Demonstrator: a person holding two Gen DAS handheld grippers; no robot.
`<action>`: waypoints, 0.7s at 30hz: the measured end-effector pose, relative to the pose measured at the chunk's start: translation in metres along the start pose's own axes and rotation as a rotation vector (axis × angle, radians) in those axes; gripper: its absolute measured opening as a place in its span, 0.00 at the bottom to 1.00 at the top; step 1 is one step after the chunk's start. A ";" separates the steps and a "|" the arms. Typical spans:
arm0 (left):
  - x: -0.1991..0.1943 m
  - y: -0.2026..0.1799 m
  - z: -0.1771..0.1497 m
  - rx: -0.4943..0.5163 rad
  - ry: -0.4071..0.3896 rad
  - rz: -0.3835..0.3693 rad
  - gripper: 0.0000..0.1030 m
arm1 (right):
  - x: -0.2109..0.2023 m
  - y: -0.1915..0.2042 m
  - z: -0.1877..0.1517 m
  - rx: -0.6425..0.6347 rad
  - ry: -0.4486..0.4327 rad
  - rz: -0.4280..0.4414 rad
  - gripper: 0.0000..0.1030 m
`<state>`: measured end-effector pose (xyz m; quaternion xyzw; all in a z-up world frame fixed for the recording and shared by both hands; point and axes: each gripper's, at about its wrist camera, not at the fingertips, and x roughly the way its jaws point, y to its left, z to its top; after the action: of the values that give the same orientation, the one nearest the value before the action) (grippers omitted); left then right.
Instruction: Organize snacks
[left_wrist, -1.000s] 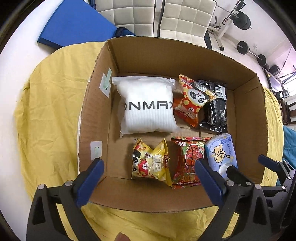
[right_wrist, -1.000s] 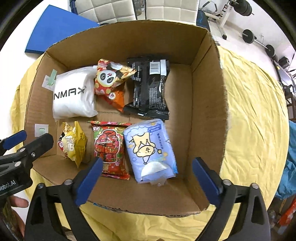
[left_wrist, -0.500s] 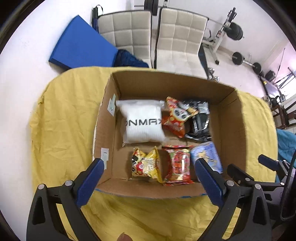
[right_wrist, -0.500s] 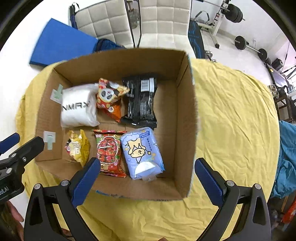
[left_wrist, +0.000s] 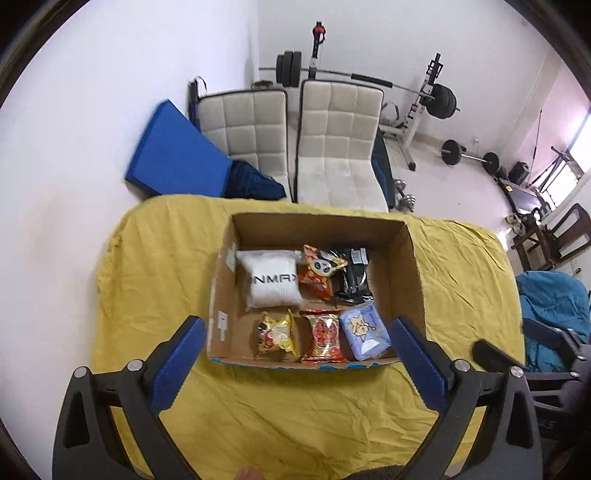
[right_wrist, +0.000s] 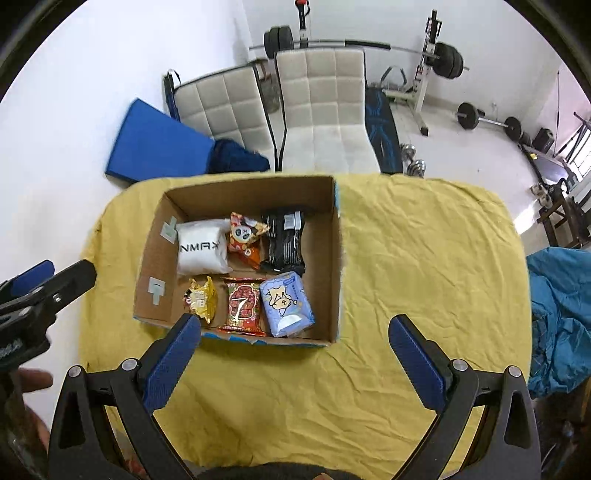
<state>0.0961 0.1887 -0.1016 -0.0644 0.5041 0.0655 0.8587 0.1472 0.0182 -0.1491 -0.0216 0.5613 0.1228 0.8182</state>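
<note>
- Six snack packs are sitting in the cardboard box (left_wrist: 402, 280) on the yellow cloth (left_wrist: 295, 413).
- Left gripper (left_wrist: 297, 360) and right gripper (right_wrist: 294, 354) are both hovering wide apart, gripping nothing.

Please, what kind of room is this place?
Probably a room at home used as a gym: a barbell rack and loose weights stand by the wall, behind two padded chairs and a table under a yellow cloth.

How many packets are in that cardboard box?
6. Back row: white bag, panda packet, black packet. Front row: yellow packet, red packet, blue pack. Something small could hide beneath them in the box.
</note>
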 end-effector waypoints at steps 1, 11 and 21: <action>-0.007 -0.002 -0.002 0.004 -0.009 0.010 1.00 | -0.011 -0.001 -0.003 -0.001 -0.012 -0.002 1.00; -0.053 -0.015 -0.017 -0.002 -0.049 -0.020 1.00 | -0.090 -0.013 -0.023 0.026 -0.093 -0.013 1.00; -0.072 -0.019 -0.025 -0.018 -0.057 -0.028 1.00 | -0.123 -0.020 -0.033 0.042 -0.137 -0.046 1.00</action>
<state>0.0438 0.1623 -0.0499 -0.0771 0.4781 0.0599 0.8729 0.0799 -0.0289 -0.0494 -0.0091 0.5057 0.0933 0.8576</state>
